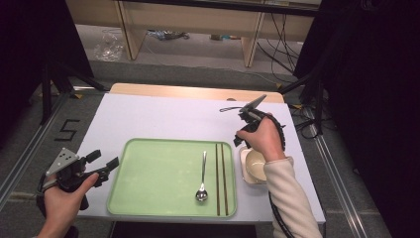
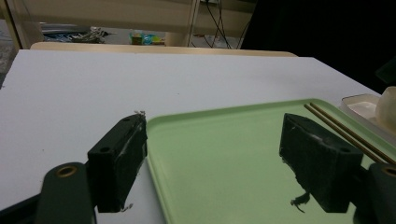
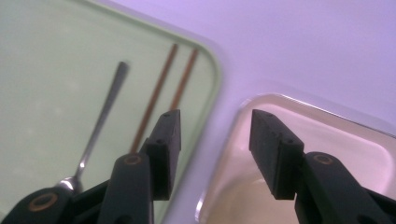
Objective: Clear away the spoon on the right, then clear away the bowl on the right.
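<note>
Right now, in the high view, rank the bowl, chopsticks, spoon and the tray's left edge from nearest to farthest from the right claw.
1. The bowl, right below the right claw, off the tray's right side.
2. The chopsticks, along the tray's right side.
3. The spoon, just left of the chopsticks.
4. The tray's left edge, far side, by the left claw.

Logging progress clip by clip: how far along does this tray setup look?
Done: spoon and chopsticks lie on the green tray. In hand: right gripper, jaws open, hovers over the cream dish beside the tray. Left gripper idles open. Likely left: the dish.
</note>
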Motion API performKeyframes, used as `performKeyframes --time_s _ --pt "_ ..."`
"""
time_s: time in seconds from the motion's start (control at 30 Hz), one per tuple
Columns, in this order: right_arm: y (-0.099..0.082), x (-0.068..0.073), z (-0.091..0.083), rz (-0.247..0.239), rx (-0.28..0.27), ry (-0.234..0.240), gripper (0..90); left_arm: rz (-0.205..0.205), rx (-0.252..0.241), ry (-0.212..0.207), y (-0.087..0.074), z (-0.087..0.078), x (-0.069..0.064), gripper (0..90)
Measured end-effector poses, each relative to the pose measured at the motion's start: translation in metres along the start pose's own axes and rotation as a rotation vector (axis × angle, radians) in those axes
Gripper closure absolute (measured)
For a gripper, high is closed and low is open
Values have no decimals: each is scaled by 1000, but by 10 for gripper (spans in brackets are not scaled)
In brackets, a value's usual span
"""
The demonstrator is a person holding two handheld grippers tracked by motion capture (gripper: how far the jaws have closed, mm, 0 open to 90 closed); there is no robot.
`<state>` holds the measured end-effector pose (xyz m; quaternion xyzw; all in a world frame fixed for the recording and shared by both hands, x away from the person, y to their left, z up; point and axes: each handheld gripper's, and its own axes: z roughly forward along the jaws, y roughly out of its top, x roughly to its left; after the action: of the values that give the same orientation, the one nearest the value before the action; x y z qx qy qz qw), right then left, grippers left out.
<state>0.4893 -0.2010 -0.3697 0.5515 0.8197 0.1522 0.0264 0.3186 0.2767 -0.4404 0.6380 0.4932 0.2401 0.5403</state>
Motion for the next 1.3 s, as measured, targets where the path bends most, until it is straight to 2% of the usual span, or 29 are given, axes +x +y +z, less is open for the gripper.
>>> performKeyframes --time_s 0.03,0.1,0.13,0.2,0.23,0.3,0.33,0.37,0.43,0.47,0.5,0.57,0.6,0.63,0.7,0.73,0.8,0.87,0.93,0.97,1.07,1.17,1.2,1.3 --pt "-1 -1 -4 63 31 1 540 -1 0 0 0 0 0 230" --pt "-4 -13 -7 39 8 -14 540 2 1 2 0 1 0 231" --pt "-5 -14 -10 103 39 -19 539 3 4 2 0 1 0 231" --pt "-9 -21 -13 119 35 -23 539 2 4 0 0 2 -1 231" --pt "-10 -27 -14 101 17 -24 536 1 5 -1 0 2 -1 231" --pt "-13 -35 -17 115 24 -35 532 3 4 0 0 2 -1 231" --pt "-15 -40 -18 104 18 -43 532 2 4 1 0 2 -1 231" --pt "-16 -42 -21 146 36 -49 532 2 3 2 0 2 0 231" --pt "-19 -47 -26 181 37 -67 529 1 4 1 0 2 0 231" --pt "-21 -55 -24 116 5 -64 528 3 5 0 0 2 -1 231" --pt "-22 -53 -27 191 29 -66 526 6 4 -1 0 1 -1 231" --pt "-25 -55 -29 224 48 -70 520 7 0 -1 0 1 -1 231" --pt "-26 -59 -29 180 39 -78 519 5 1 0 0 1 0 231" --pt "-26 -58 -30 218 58 -72 518 2 2 1 0 1 0 231" --pt "-28 -60 -30 226 61 -70 518 2 1 3 0 1 -1 231" --pt "-28 -62 -30 214 64 -75 518 4 0 2 0 1 -1 231" --pt "-30 -63 -29 239 69 -72 519 4 0 -1 1 1 -2 231" --pt "-31 -65 -27 232 49 -77 522 7 -1 -7 0 1 -2 231" --pt "-32 -66 -27 246 70 -80 526 3 -1 -5 0 0 -2 231" --pt "-34 -69 -26 210 60 -85 529 0 -6 -6 1 0 -1 231" --pt "-39 -72 -25 193 61 -81 530 1 -4 -10 1 0 -2 231" --pt "-43 -71 -27 277 88 -102 530 5 -3 -13 1 1 -2 231" --pt "-45 -75 -27 245 80 -94 532 3 -2 -14 1 2 -2 231" --pt "-49 -79 -26 255 89 -91 531 3 -1 -12 1 3 -2 231"
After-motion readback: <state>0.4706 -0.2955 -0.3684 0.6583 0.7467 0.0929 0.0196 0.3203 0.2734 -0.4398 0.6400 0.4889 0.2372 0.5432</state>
